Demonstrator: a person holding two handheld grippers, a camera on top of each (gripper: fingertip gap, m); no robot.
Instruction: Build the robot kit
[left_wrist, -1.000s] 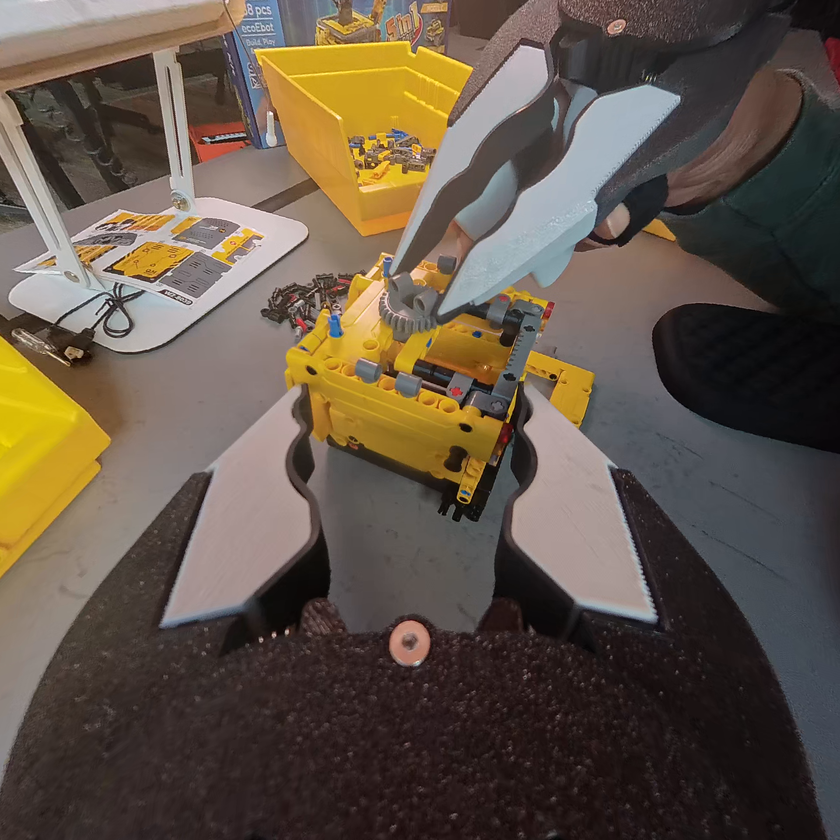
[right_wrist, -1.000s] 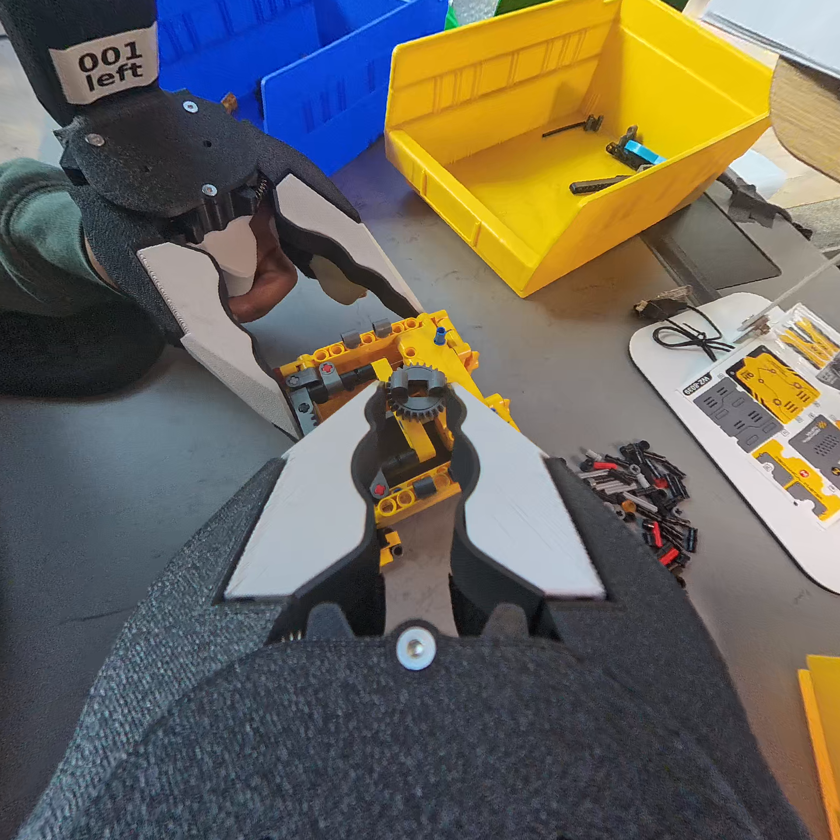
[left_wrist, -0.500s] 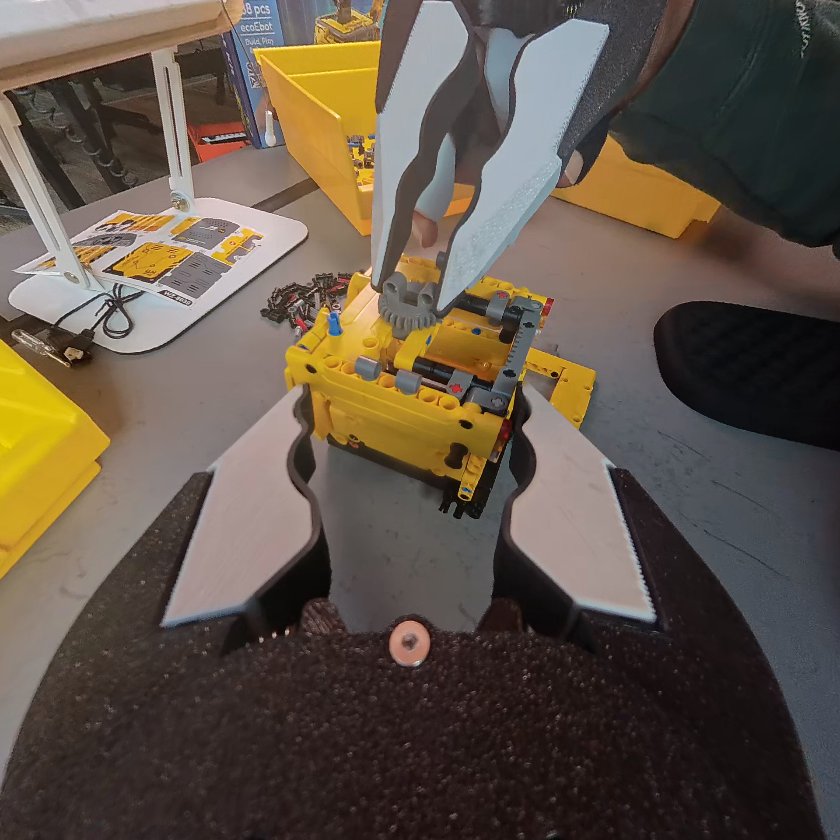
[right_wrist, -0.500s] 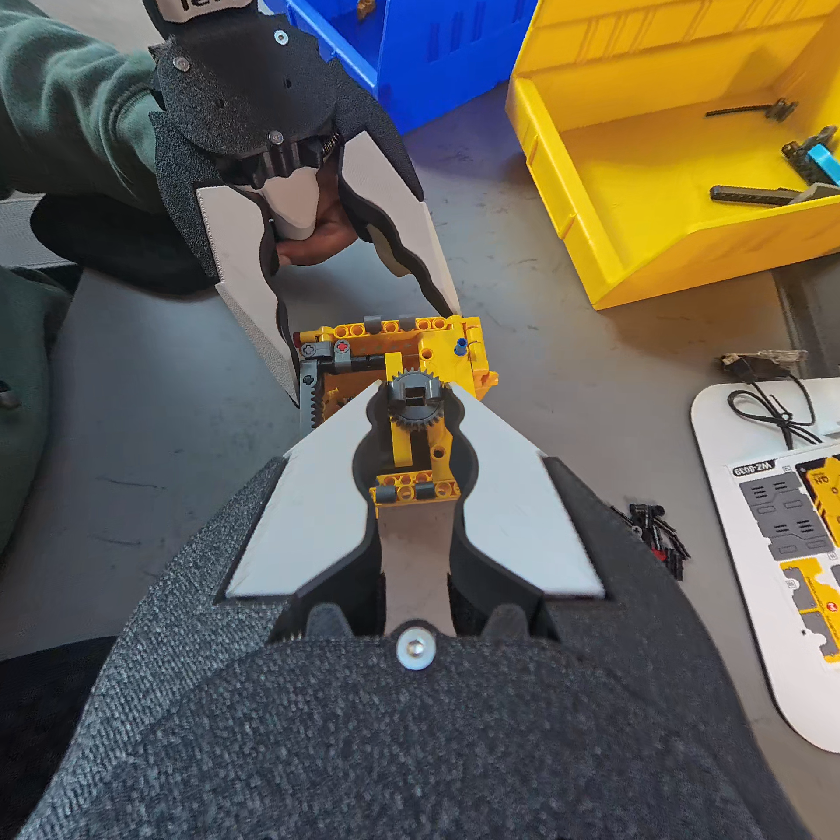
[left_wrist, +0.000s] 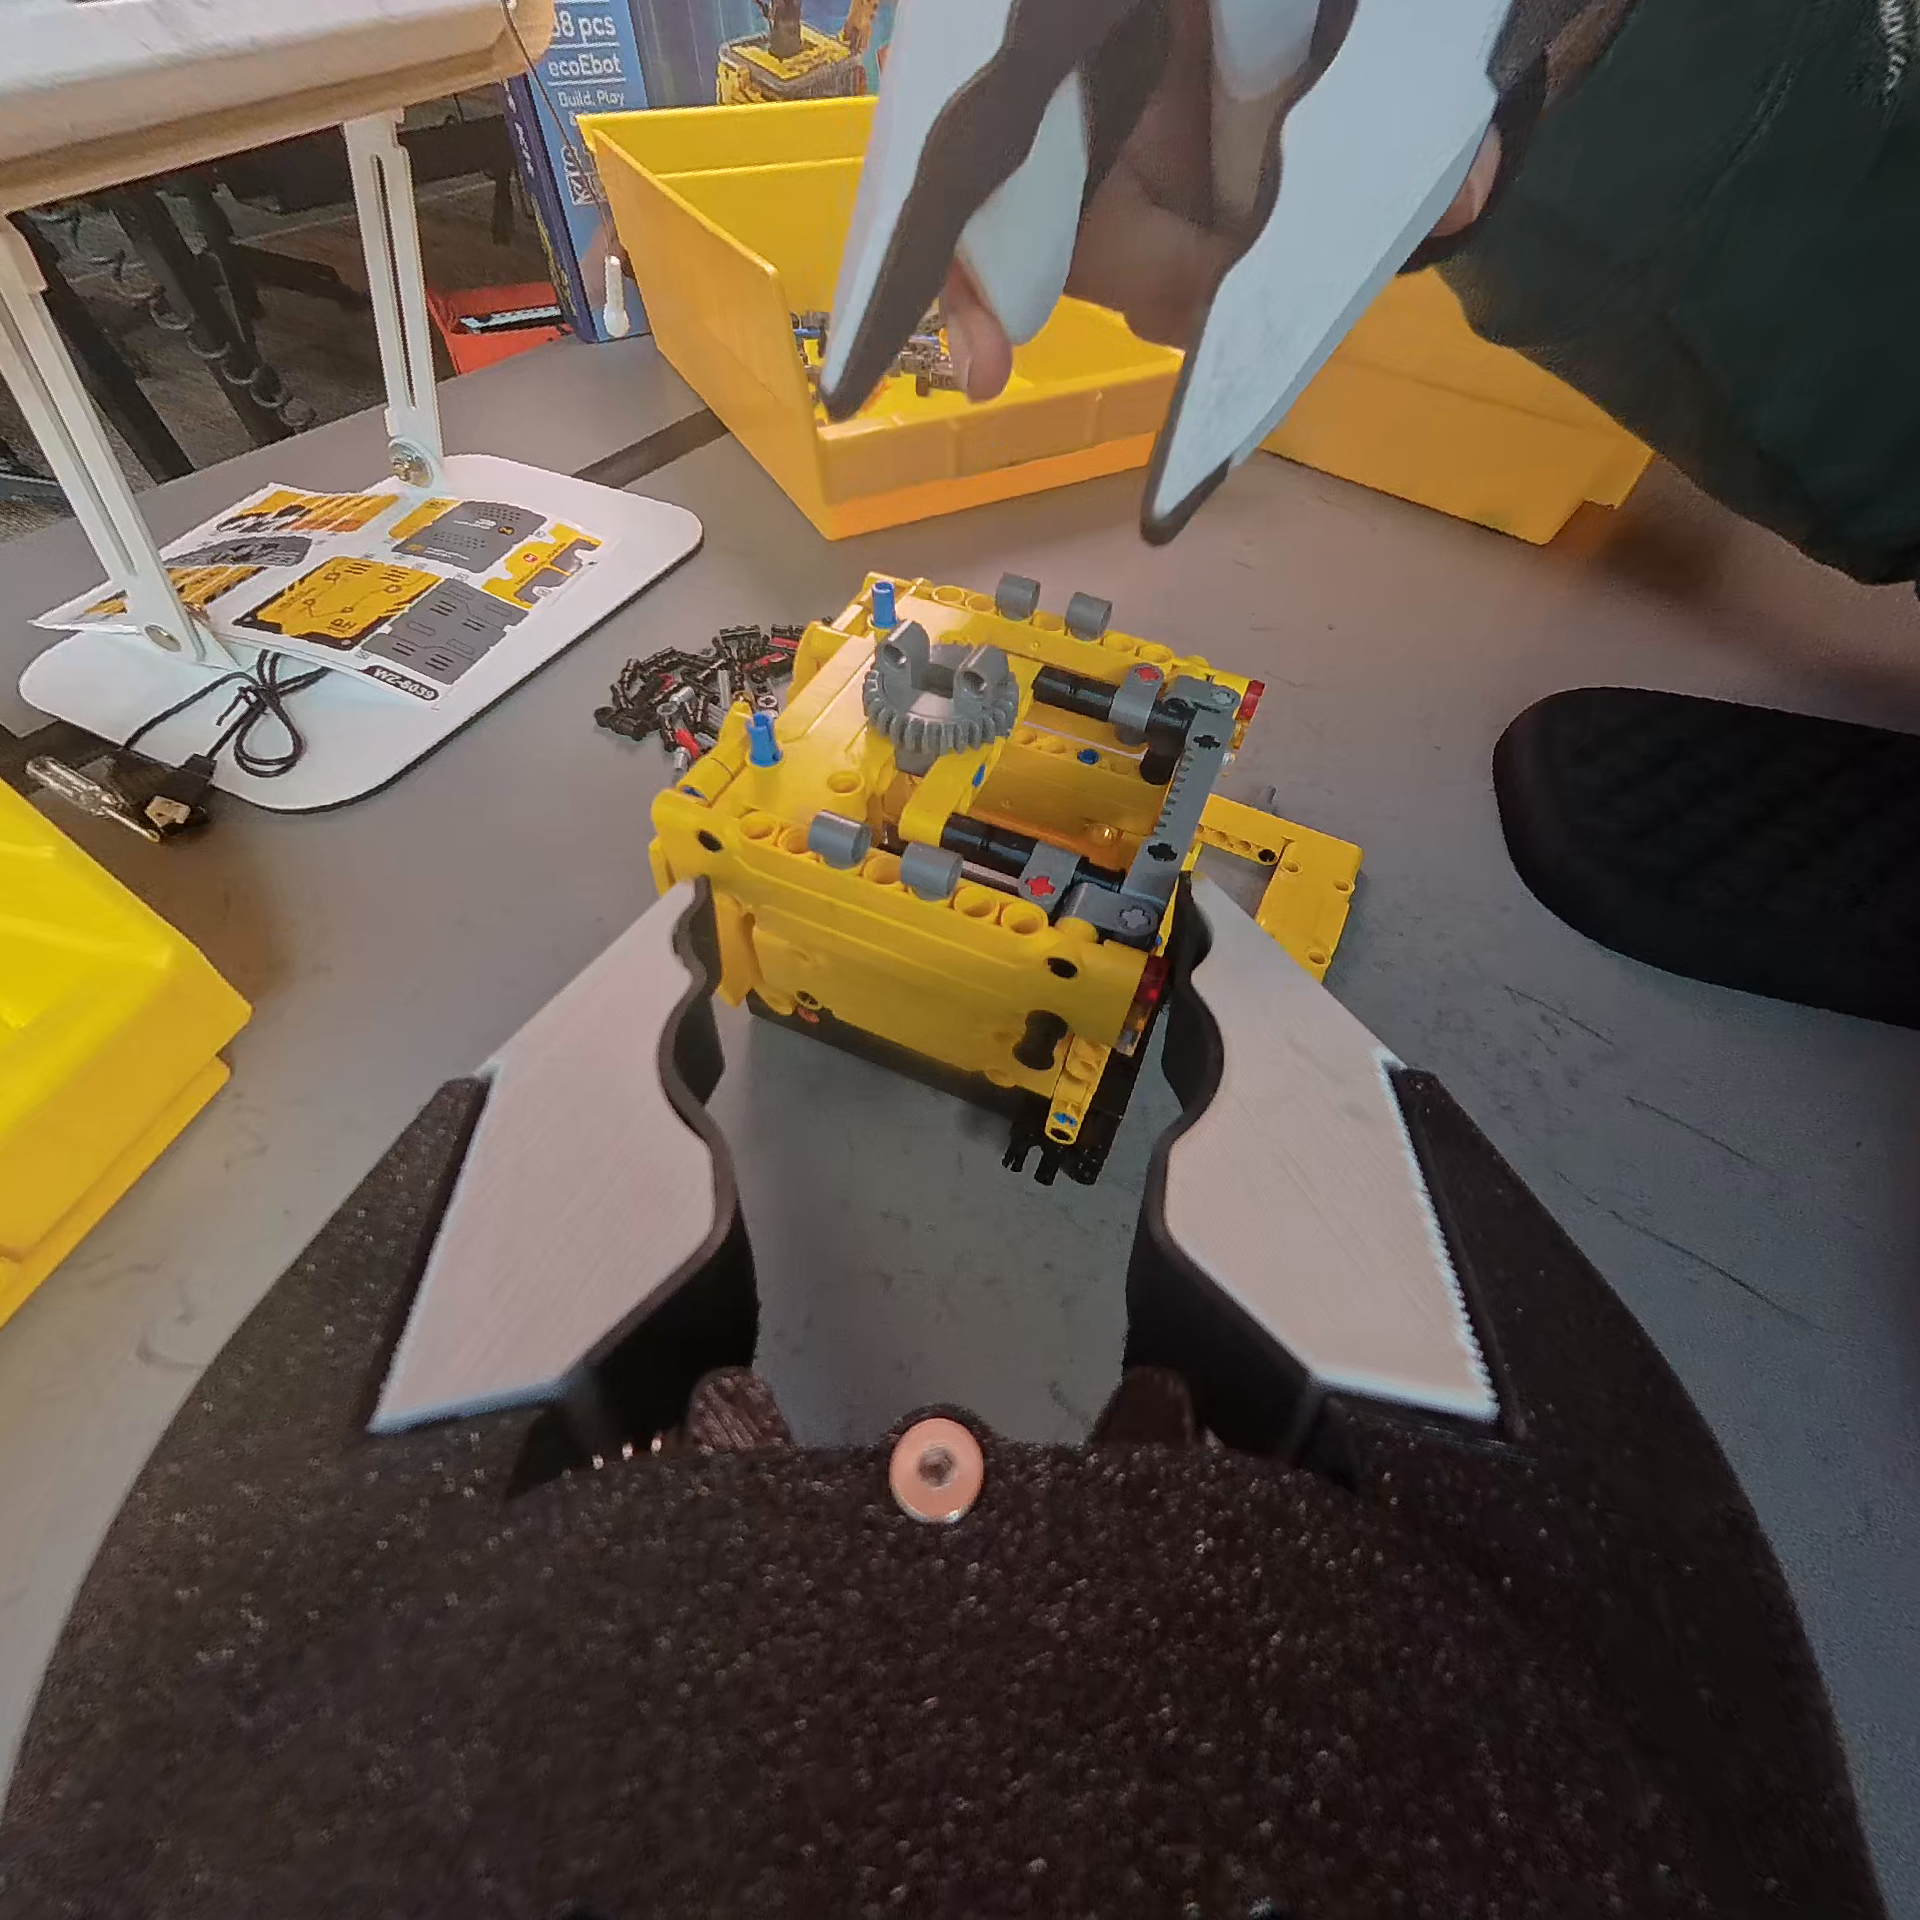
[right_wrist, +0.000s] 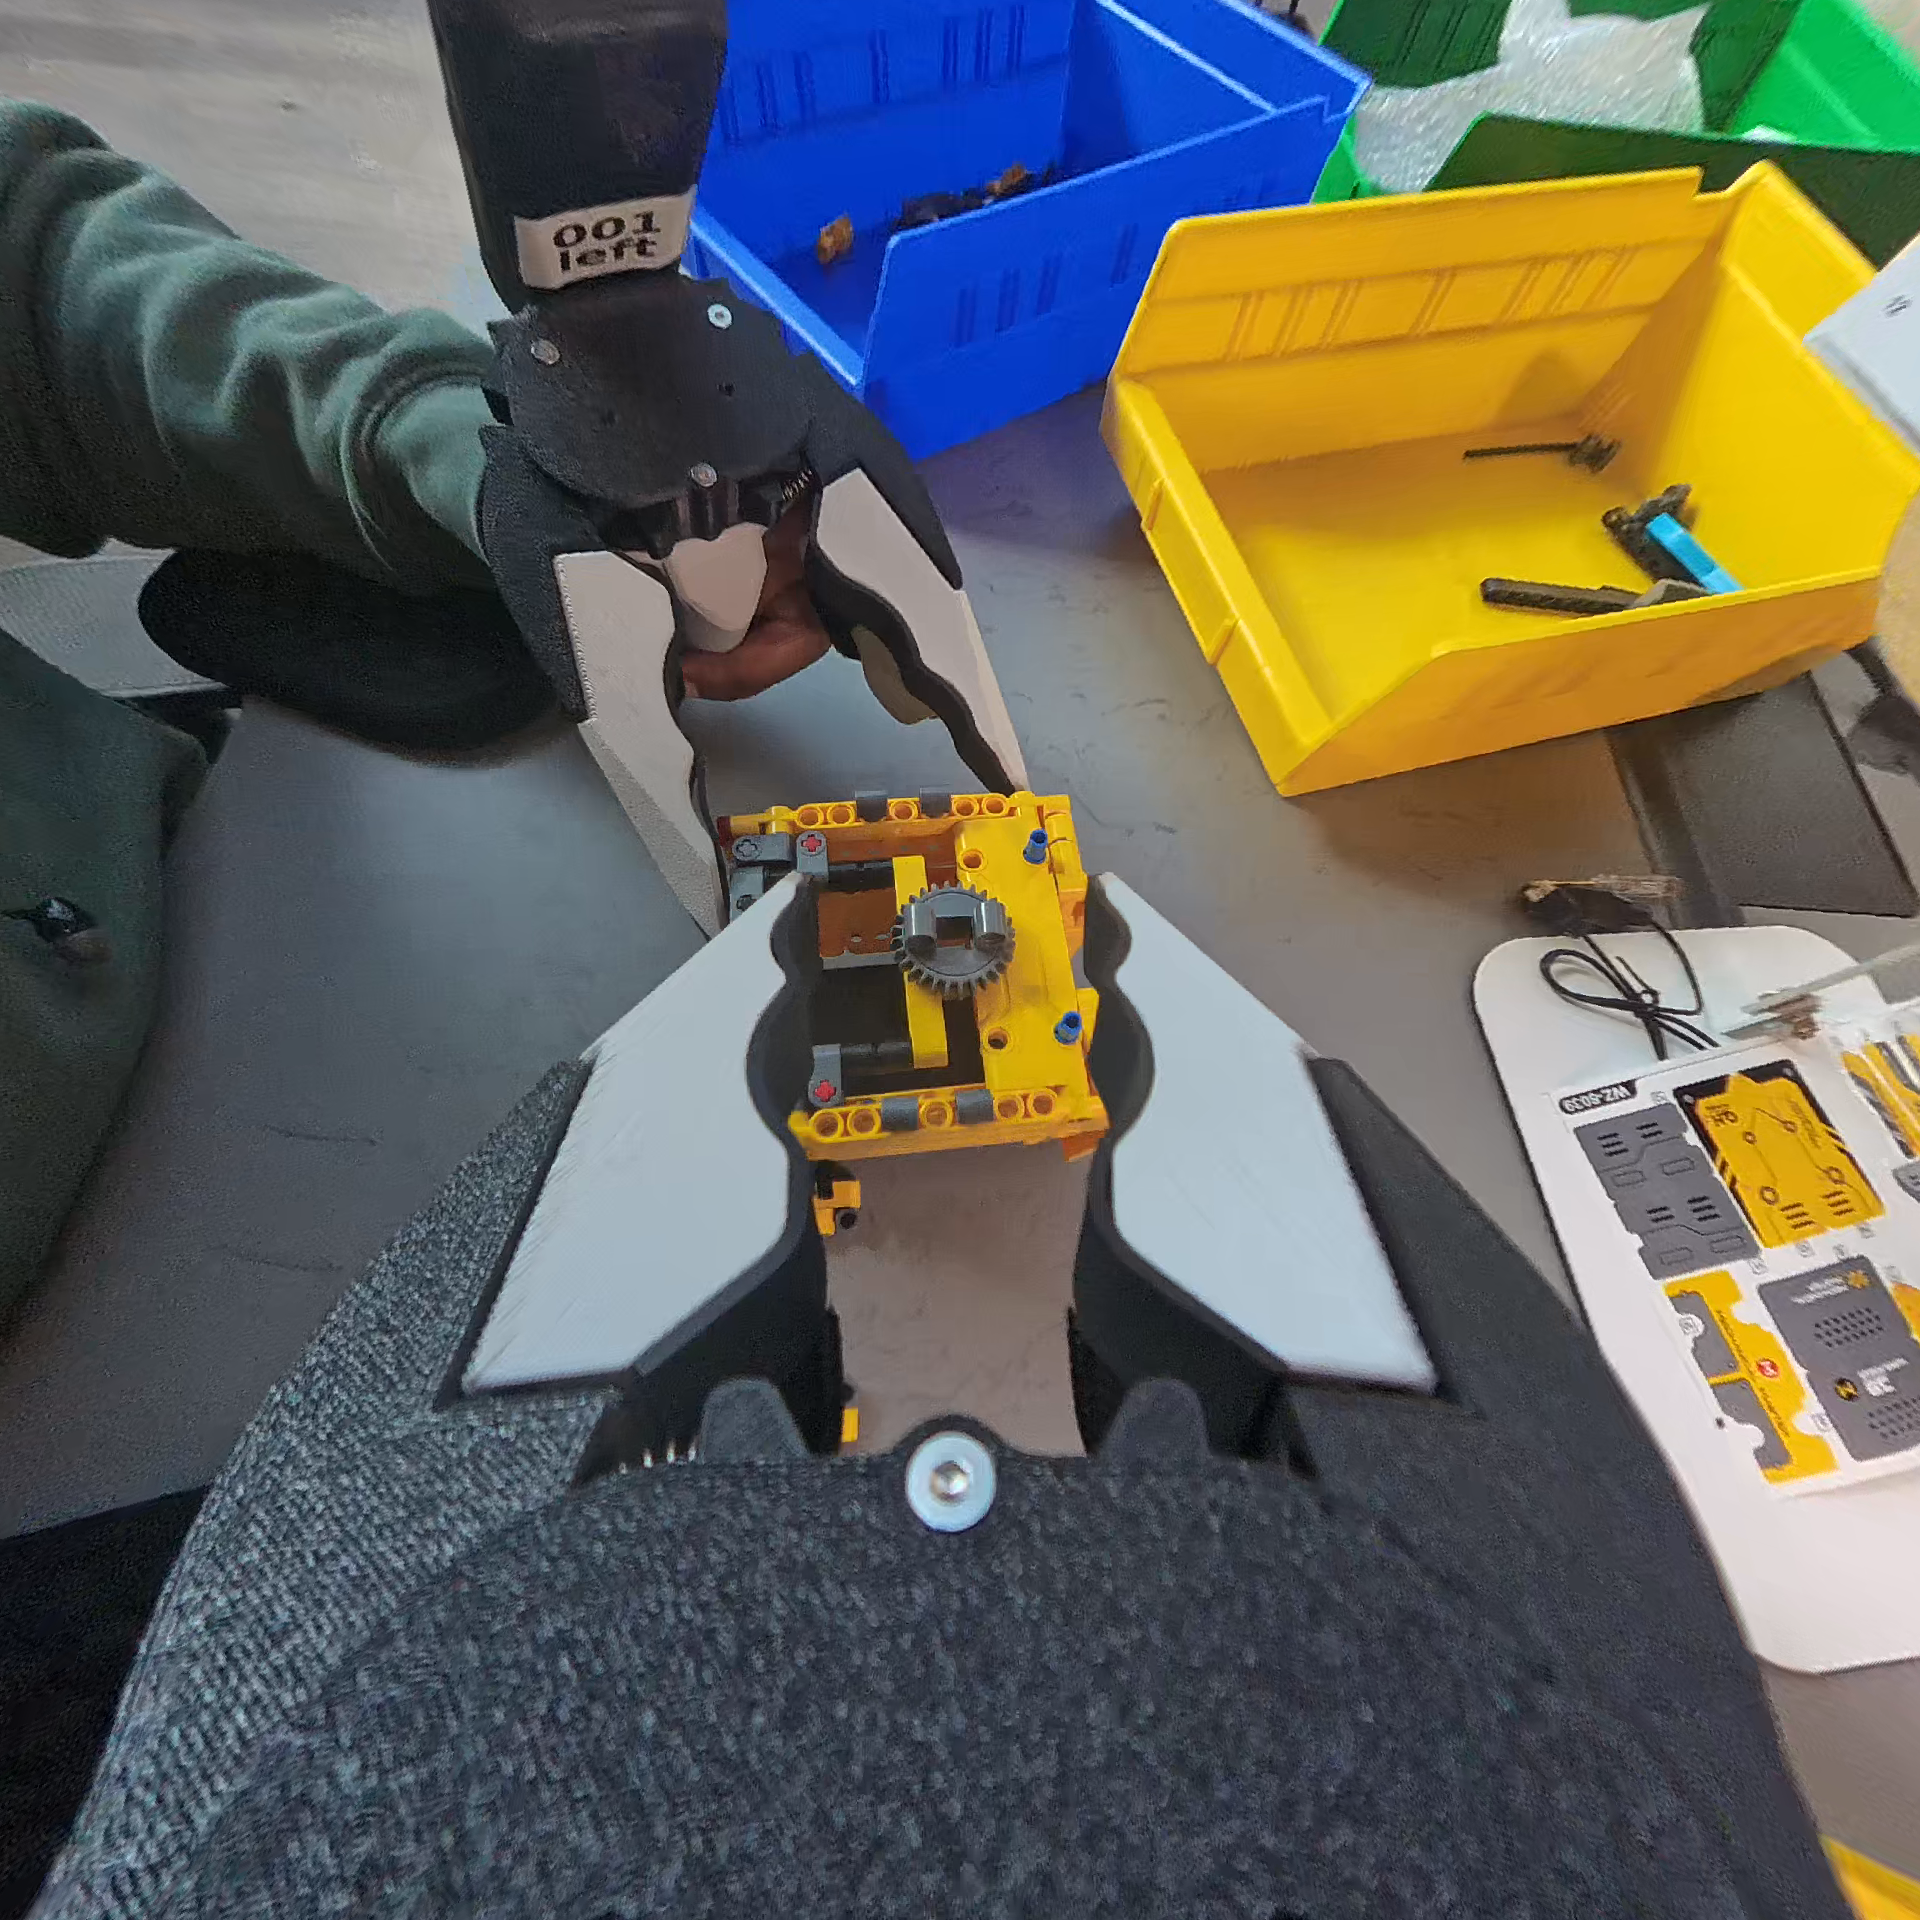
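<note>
Now my right gripper (left_wrist: 1039, 447) lifted off grey gear (left_wrist: 938, 698), wide open, holding nothing. Left gripper (left_wrist: 940, 940) still squeezes yellow block model (left_wrist: 914, 914) on tabletop (left_wrist: 416, 935). Gear stays seated.

On my left feed, a yellow parts bin (left_wrist: 727, 270) sits at upper centre, with a blue box (left_wrist: 582, 156) behind it. At upper left a sticker sheet (left_wrist: 343, 582) lies on a white stand base (left_wrist: 623, 530), with a black cable (left_wrist: 249, 717) beside it. Loose black pins (left_wrist: 686, 686) lie near centre. My right feed shows a blue bin (right_wrist: 997, 281) at upper centre and a second yellow bin (right_wrist: 1455, 675) at upper right.
</note>
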